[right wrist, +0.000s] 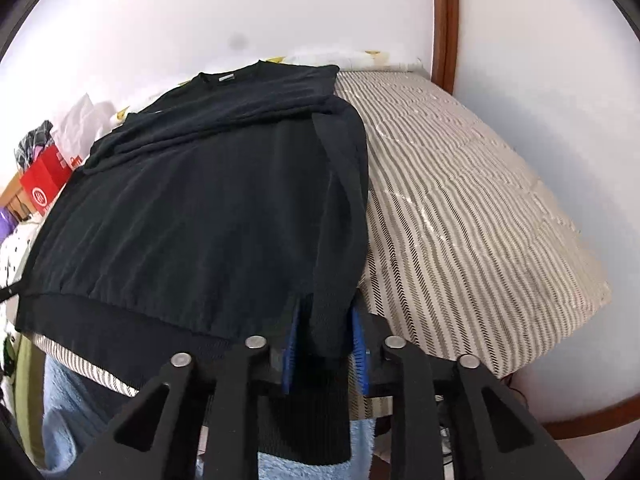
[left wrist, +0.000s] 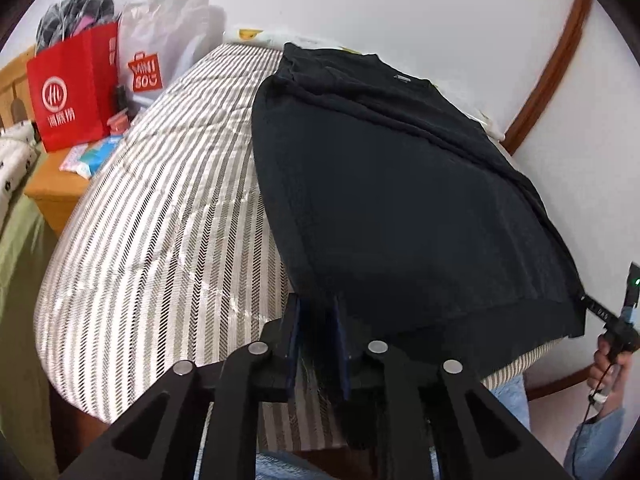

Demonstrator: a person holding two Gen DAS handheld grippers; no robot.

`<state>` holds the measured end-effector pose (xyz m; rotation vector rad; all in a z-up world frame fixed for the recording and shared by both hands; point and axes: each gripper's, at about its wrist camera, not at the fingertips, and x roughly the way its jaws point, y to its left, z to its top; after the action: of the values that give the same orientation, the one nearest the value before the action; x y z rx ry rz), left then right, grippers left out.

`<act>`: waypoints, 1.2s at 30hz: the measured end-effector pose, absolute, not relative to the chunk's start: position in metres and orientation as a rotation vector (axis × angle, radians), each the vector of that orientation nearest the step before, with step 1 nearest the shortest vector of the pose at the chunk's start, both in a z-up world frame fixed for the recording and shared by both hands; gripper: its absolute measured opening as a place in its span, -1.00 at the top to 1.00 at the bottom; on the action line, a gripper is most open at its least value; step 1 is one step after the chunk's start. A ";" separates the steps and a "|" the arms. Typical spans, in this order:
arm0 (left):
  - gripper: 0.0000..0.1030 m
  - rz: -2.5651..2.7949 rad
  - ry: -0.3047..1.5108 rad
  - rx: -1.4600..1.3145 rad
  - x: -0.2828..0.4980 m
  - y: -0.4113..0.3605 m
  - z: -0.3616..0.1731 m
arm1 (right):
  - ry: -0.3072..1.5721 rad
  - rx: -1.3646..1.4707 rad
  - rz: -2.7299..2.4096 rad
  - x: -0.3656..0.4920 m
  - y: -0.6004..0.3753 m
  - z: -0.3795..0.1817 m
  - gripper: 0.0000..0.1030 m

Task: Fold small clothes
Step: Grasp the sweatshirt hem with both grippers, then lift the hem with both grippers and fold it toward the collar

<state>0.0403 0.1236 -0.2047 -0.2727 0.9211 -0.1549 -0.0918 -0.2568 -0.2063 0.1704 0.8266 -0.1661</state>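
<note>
A black sweater (left wrist: 400, 200) lies flat on the striped mattress (left wrist: 160, 220), neck towards the wall and hem at the near edge. My left gripper (left wrist: 317, 320) sits at the hem's left corner, its jaws a narrow gap apart with only striped mattress showing between them. In the right wrist view the sweater (right wrist: 200, 200) has its right sleeve (right wrist: 340, 168) folded down along the body. The sleeve's cuff lies between the blue pads of my right gripper (right wrist: 324, 340). Both pad faces show, so the pads stand slightly off the cloth.
A red paper bag (left wrist: 72, 96), a white shopping bag (left wrist: 160, 48) and small packets stand on a wooden nightstand (left wrist: 52, 188) at the left. A white wall runs behind the bed. A person's hand (left wrist: 608, 360) shows at the right edge. Bare mattress (right wrist: 460, 220) stretches to the right.
</note>
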 end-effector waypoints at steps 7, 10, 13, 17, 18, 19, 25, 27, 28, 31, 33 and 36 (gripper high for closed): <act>0.68 -0.160 0.918 -0.328 0.065 0.125 -0.207 | 0.839 0.222 -0.159 -0.063 -0.265 -0.215 0.37; 0.65 -0.157 0.928 -0.334 0.077 0.122 -0.206 | 0.841 0.235 -0.163 -0.051 -0.266 -0.214 0.36; 0.64 -0.154 0.938 -0.315 0.077 0.118 -0.206 | 0.848 0.235 -0.162 -0.049 -0.267 -0.214 0.36; 0.63 -0.177 0.940 -0.281 0.060 0.115 -0.206 | 0.852 0.223 -0.142 -0.067 -0.263 -0.216 0.36; 0.63 -0.184 0.940 -0.282 0.056 0.114 -0.206 | 0.851 0.219 -0.142 -0.070 -0.261 -0.216 0.36; 0.63 -0.189 0.940 -0.286 0.052 0.113 -0.206 | 0.848 0.214 -0.146 -0.074 -0.259 -0.217 0.36; 0.72 -0.165 0.934 -0.290 0.049 0.109 -0.204 | 0.843 0.226 -0.160 -0.077 -0.259 -0.216 0.64; 0.85 -0.152 0.912 -0.314 0.047 0.115 -0.200 | 0.826 0.220 -0.154 -0.077 -0.259 -0.212 0.77; 0.85 -0.168 0.902 -0.341 0.046 0.120 -0.197 | 0.816 0.227 -0.151 -0.079 -0.260 -0.209 0.79; 0.86 -0.215 0.843 -0.409 0.043 0.130 -0.177 | 0.754 0.275 -0.128 -0.088 -0.267 -0.194 0.80; 0.86 -0.227 0.805 -0.407 0.046 0.129 -0.163 | 0.708 0.307 -0.100 -0.090 -0.271 -0.181 0.80; 0.87 -0.225 0.751 -0.365 0.058 0.121 -0.141 | 0.659 0.295 -0.091 -0.080 -0.270 -0.163 0.80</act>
<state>0.0580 0.1206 -0.1410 -0.3647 0.7507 -0.2252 -0.0805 -0.2700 -0.1634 0.2954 0.6586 -0.0912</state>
